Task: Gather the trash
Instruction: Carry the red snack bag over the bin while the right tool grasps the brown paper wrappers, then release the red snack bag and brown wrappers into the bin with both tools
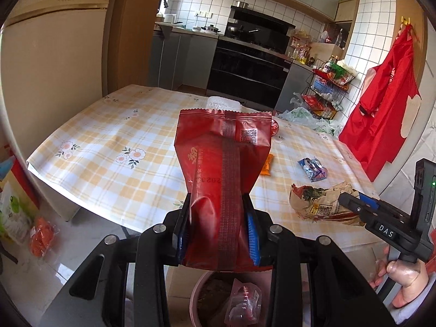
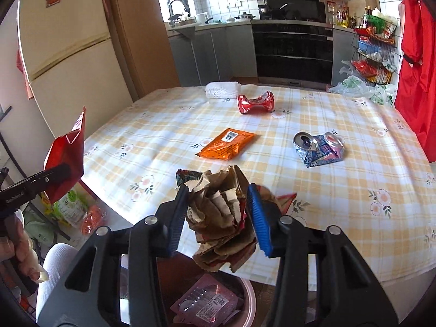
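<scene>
Pinching red wrapper (image 1: 222, 174), left hand-held gripper (image 1: 219, 234)

A cream fridge (image 2: 68, 43), black oven (image 2: 294, 51) and hanging red apron (image 1: 381, 111).

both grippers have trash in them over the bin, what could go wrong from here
1. The right gripper pinches a crumpled brown wrapper whose loose folds hang low; part may snag or fall beside the pink bin.
2. The left gripper holds the red bag by its lower end, so the tall bag could tip past the bin's rim when let go.
3. The bin sits partly under the table edge, leaving a narrow drop opening.
</scene>
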A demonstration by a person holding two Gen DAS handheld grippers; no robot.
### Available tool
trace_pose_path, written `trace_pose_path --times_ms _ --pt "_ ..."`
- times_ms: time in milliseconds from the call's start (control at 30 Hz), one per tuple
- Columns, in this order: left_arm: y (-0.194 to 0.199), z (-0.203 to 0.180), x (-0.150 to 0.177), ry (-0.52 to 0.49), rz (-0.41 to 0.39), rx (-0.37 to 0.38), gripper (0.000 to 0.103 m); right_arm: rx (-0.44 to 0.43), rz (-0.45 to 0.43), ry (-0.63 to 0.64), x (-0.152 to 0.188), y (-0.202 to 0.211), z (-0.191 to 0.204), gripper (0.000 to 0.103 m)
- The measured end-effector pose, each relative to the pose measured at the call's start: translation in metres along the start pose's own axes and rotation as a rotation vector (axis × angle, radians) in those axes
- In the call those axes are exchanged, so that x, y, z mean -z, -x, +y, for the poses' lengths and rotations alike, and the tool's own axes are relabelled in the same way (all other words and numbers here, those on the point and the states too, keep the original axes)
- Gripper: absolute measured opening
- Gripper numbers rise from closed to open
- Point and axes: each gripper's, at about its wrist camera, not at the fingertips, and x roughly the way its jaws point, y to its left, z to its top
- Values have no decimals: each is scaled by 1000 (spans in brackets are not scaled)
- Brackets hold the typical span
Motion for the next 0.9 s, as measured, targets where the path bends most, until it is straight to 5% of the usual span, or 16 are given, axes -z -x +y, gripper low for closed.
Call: trace_pose_path --times_ms 700,900 --pt "79 -8 43 -21 -56 23 34 -65 -52 11 42 87 48 44" --pt "93 -7 53 -15 -70 36 34 -36 -40 10 49 94 55 54"
